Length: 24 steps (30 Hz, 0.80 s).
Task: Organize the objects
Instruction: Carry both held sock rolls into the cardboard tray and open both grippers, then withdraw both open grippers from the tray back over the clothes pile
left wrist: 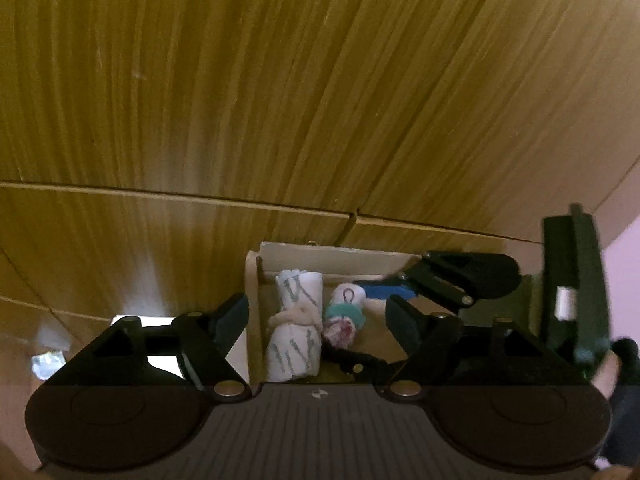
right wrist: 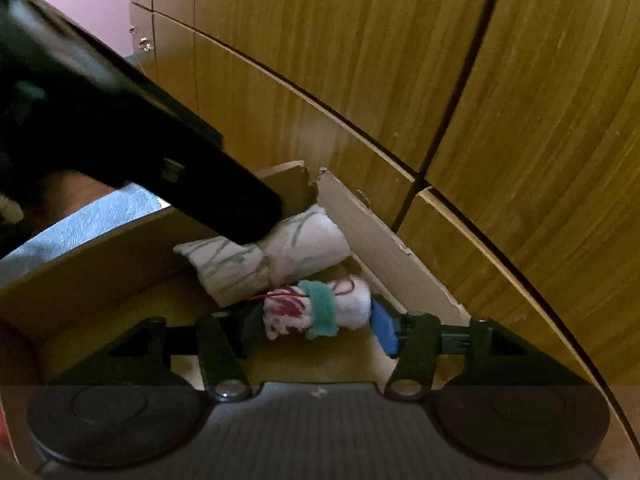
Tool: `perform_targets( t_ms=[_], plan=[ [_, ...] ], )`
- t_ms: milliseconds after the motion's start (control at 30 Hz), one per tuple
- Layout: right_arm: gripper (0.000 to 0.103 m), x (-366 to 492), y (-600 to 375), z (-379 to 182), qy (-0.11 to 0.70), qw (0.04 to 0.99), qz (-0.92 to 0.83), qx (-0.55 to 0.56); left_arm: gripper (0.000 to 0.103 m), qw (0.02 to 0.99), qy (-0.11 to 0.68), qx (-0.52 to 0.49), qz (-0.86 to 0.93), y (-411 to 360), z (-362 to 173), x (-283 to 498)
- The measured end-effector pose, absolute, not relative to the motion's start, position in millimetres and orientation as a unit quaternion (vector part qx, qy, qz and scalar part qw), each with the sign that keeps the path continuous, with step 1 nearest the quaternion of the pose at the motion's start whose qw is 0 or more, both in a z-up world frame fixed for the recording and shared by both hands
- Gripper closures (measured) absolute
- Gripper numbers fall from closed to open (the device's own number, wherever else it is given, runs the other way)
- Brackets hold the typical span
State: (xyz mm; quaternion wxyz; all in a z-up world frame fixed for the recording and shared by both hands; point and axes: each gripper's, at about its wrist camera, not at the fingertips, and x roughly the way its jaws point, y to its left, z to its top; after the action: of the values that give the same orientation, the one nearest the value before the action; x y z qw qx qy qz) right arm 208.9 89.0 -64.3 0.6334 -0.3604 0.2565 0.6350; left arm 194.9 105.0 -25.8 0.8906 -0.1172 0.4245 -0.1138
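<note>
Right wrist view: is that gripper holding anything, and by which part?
The teal-banded roll lies inside the right gripper, a pad at each end; whether they press it cannot be told.

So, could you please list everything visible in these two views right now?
cardboard box: one, brown, open, against the wooden panels.
larger cloth roll: one, white with grey lines, tied at the middle, lying in the box.
smaller cloth roll: one, white with red marks and a teal band, beside the larger roll.
wooden panels: several, yellow-brown, behind the box.
blue-grey cloth: one, outside the box.
left gripper: one, black, open above the box.
right gripper: one, black with a blue pad, its fingers either side of the smaller roll.
</note>
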Motion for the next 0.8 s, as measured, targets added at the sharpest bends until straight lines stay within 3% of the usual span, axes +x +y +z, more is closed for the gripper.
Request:
perform_targets(
  t_ms=[300, 400, 500, 600, 800],
  plan=[
    [0.034, 195, 50, -22, 0.264, 0.669, 0.613, -0.326, 0.014, 0.908, 0.409, -0.049, -0.078, 114, 31, 126],
    [0.030, 179, 28, 1, 0.238, 0.680, 0.608, -0.335, 0.001, 0.921, 0.383, 0.006, -0.071, 93, 50, 97],
    [0.023, 172, 15, 16, 0.277, 0.683, 0.600, -0.312, 0.001, 0.903, 0.423, -0.026, -0.066, 82, 51, 91],
    [0.018, 152, 7, 23, 0.253, 0.710, 0.548, -0.362, 0.000, 0.900, 0.432, -0.004, -0.065, 64, 53, 83],
    [0.010, 156, -22, 41, 0.286, 0.740, 0.530, -0.300, 0.000, 0.892, 0.448, 0.001, -0.060, 46, 49, 75]
  ],
)
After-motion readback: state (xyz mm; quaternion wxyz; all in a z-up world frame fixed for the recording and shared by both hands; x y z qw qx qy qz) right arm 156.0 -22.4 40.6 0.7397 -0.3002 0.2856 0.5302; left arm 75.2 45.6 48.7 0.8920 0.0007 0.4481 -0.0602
